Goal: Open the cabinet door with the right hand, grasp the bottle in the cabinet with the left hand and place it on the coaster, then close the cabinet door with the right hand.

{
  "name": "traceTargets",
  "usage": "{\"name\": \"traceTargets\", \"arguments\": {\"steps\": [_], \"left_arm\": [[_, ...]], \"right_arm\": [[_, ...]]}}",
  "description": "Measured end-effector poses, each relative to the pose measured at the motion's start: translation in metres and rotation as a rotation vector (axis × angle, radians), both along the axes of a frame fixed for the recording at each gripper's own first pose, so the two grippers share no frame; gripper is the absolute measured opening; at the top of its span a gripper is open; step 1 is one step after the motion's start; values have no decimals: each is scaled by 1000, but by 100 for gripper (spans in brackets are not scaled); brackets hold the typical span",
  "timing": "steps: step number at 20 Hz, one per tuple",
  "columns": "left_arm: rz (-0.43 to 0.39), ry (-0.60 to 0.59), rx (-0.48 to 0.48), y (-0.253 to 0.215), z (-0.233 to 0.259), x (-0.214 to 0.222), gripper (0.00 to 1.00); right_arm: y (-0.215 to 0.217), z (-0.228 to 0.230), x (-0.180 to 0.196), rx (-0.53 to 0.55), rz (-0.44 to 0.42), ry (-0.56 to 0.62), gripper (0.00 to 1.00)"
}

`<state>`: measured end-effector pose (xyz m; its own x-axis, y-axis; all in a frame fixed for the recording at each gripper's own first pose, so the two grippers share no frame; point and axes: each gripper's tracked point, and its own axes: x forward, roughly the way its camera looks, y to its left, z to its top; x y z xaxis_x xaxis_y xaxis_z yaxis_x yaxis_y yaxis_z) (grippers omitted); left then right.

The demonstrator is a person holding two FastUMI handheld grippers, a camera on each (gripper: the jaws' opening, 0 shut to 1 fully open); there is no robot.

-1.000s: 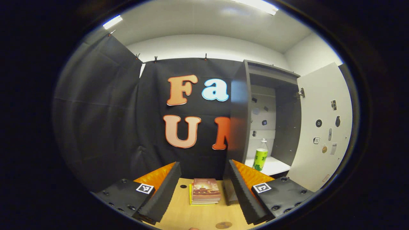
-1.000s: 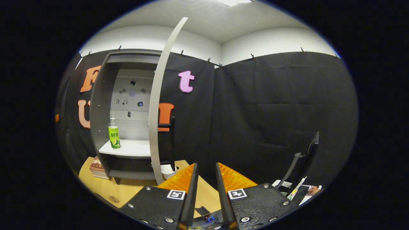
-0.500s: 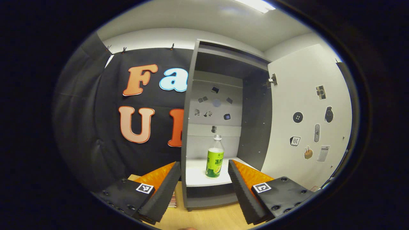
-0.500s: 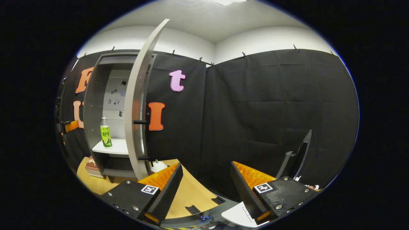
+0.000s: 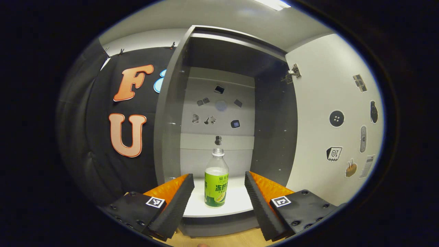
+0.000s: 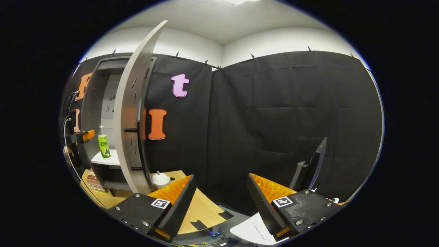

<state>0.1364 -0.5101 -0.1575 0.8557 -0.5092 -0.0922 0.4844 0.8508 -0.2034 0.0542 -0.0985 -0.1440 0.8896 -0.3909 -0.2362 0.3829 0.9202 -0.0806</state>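
Observation:
The grey cabinet [image 5: 171, 113] stands open, its white door [image 5: 329, 103] swung out to the right. On its white shelf [image 5: 236, 202] a clear bottle [image 5: 216, 187] with a green label stands upright. My left gripper [image 5: 218, 175] is open and faces the shelf; the bottle appears in the gap between its fingers, a little beyond the tips. In the right gripper view, my right gripper [image 6: 221, 177] is open and holds nothing, well to the right of the door [image 6: 132, 113]. Far off at the left are the bottle [image 6: 103, 145] and the left gripper [image 6: 80, 136].
A white rounded object [image 6: 160, 179] sits on the wooden table [image 6: 202, 209] just right of the cabinet's foot. Books [image 6: 91, 178] lie on the table left of the cabinet. A dark monitor [image 6: 312, 164] stands at the right. Stickers dot the door's inner face.
My left gripper has swung right and moved up to the cabinet, so the bottle now sits centred between its fingers. My right gripper opened and drew back from the door.

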Motion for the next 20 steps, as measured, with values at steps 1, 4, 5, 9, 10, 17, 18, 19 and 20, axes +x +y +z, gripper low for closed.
{"name": "traceTargets", "arguments": {"steps": [1, 4, 5, 9, 10, 17, 18, 19, 20], "left_arm": [[4, 6, 9, -5, -6, 8, 97], [16, 7, 55, -23, -22, 31, 94], [14, 15, 69, -30, -29, 34, 97], [-7, 11, 112, -51, -42, 54, 100], [-11, 15, 122, -55, -46, 58, 97], [-3, 63, 154, -66, -73, 81, 95], [-5, 64, 140, -67, -72, 80, 79], [-16, 69, 132, -68, -72, 80, 78], [-19, 72, 120, -68, -70, 77, 77]], "right_arm": [[-2, 0, 0, -4, -8, 1, 93], [-7, -2, 0, -12, -30, 9, 93], [-8, -2, -1, -11, -37, 12, 93], [-11, -6, 0, -1, -60, 22, 93], [-11, -7, -1, 1, -64, 27, 97], [-12, -10, 2, -9, -59, 48, 93], [-12, -10, 2, -8, -58, 49, 93], [-12, -11, 3, -4, -54, 49, 93], [-11, -12, 3, 0, -51, 48, 93]]}}
